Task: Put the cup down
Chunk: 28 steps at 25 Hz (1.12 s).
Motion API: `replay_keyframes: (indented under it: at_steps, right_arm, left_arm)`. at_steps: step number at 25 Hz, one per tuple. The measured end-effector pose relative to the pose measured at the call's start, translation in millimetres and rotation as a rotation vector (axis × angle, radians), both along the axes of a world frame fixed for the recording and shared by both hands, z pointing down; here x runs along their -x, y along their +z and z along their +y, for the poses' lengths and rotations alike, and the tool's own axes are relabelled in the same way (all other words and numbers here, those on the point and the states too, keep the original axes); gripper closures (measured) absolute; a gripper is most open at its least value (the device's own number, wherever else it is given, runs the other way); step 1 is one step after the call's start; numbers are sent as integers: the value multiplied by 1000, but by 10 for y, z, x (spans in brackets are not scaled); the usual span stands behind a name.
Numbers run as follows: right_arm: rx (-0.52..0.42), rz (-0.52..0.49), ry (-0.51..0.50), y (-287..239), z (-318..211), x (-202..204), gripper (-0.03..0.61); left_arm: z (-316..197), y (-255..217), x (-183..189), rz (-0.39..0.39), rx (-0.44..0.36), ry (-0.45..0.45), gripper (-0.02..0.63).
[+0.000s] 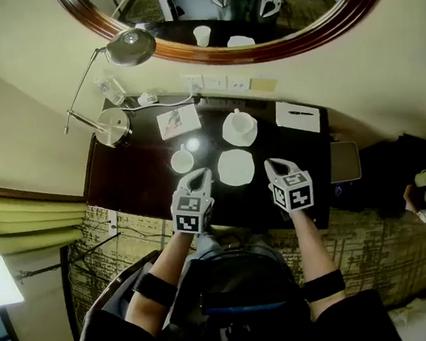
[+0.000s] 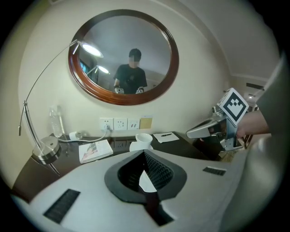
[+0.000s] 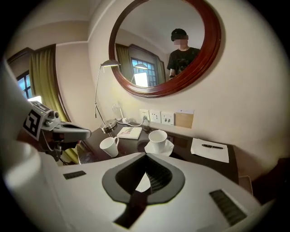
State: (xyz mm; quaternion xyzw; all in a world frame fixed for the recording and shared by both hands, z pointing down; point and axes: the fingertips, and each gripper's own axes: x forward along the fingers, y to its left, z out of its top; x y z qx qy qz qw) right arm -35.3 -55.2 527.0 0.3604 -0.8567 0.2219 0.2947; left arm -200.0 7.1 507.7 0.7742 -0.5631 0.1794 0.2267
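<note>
Two white cups are being seen on the dark desk (image 1: 123,184), both set down and neither held. A handled cup (image 1: 182,160) is standing alone at the left, and a second cup (image 1: 238,122) is sitting on a saucer (image 1: 227,137). A second saucer (image 1: 236,168) is lying bare between the two grippers. The left gripper (image 1: 201,176) and the right gripper (image 1: 275,166) are being kept closed and empty near the front edge. The handled cup is being shown by the head and right gripper views only. A notepad (image 1: 297,116), a booklet (image 1: 178,121) and a desk lamp (image 1: 130,47) are being seen around the cups.
</note>
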Motion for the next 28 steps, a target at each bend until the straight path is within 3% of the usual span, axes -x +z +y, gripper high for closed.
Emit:
replay_keyframes:
  at_steps: [9,18,22,28]
  right_arm:
    - [39,-48,22,32,437,31,578]
    - [51,-47,-14,113,589,34,578]
    - [50,-44,-19,117,641,28,578]
    - [75,-34,9,211,771,13,578]
  left_arm:
    - [99,-18,50,-9,-15,44,629]
    - [159,56,203,-41,15,-42,618]
    - [128,174,322,-38,81,-71,381]
    - [-77,488,663,-96,193,-90,154]
